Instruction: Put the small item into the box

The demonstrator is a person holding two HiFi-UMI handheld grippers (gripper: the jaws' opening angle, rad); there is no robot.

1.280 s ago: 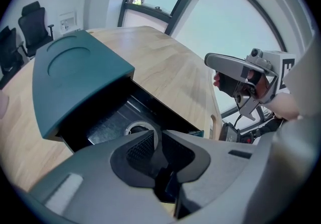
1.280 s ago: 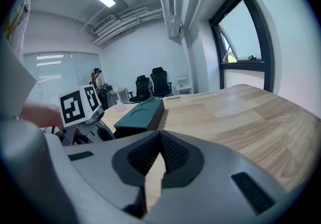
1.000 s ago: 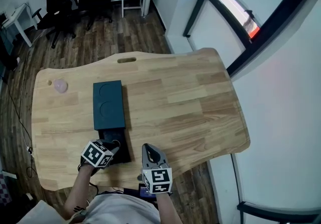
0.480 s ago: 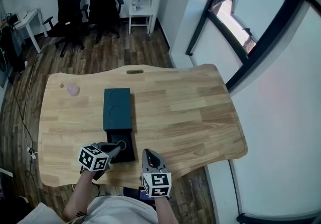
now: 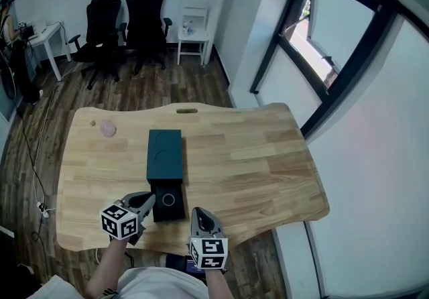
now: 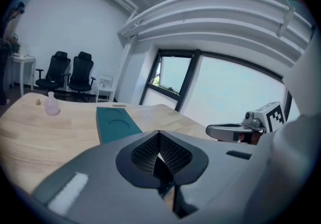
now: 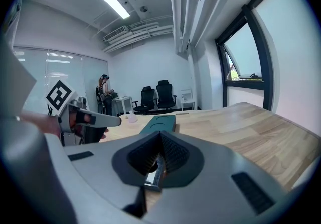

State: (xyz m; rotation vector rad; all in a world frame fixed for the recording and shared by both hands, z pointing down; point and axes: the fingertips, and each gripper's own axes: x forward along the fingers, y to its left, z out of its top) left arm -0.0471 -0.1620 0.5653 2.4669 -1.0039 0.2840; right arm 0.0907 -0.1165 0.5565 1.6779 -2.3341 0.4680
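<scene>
Small item [image 5: 169, 200] in box [image 5: 165, 153] — left hand-held gripper [image 6: 159, 152] closed, empty.

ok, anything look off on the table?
Nothing stands out. The teal box lies flat on the table, with a black tray at its near end and a small ring sitting in the tray. No spill or damage visible.

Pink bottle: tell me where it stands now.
In the head view, the pink bottle stands near the far left corner of the table, left of the teal box and apart from it.
</scene>
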